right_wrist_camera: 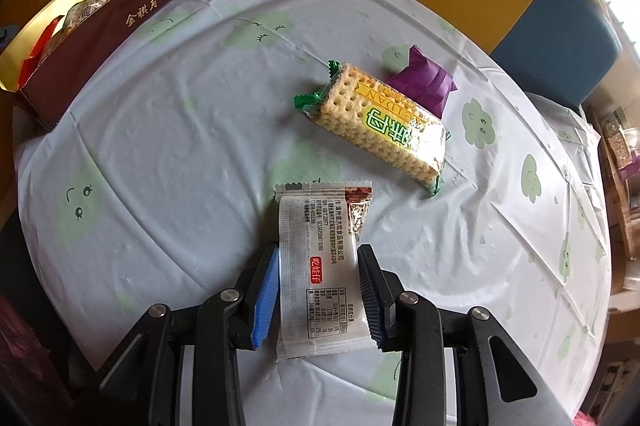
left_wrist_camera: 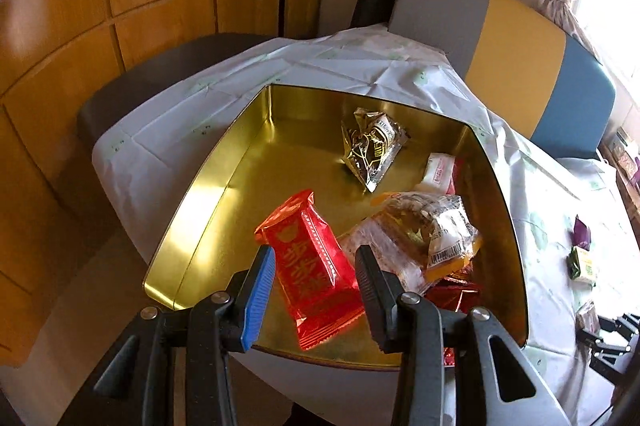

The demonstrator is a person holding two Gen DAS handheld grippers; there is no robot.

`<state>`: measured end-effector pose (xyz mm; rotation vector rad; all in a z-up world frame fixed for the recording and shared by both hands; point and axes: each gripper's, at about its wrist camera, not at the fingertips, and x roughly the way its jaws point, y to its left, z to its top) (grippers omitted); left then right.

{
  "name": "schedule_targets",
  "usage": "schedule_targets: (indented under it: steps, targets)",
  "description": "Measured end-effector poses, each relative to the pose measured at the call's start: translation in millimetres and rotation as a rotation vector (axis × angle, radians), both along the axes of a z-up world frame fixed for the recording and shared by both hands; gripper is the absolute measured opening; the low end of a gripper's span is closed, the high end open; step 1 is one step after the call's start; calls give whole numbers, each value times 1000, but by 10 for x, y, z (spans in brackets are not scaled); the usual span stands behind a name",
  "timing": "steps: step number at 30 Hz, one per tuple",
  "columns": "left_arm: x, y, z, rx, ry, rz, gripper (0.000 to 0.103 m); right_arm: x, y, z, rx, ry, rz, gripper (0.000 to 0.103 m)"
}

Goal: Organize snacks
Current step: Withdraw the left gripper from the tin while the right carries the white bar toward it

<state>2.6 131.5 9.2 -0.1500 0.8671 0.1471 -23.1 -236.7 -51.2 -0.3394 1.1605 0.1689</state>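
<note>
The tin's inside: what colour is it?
Shiny gold tin, clearest in the left wrist view.

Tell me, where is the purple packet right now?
In the right wrist view, the purple packet lies on the tablecloth, right of centre, tucked against the far side of the cracker pack.

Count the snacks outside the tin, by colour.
white packet: 1
green-ended cracker pack: 1
purple packet: 1
Total: 3
</note>
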Motion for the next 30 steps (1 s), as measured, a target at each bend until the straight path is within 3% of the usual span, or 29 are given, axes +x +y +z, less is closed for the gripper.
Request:
schedule_targets:
  steps: [21,30]
  targets:
    - [-121,33,29,15,-39,-10,42,41,-23,-14,14,24,-53,37]
    - [-137,126,19,4,-41,0,42,109,-106,24,89,39,-147,37]
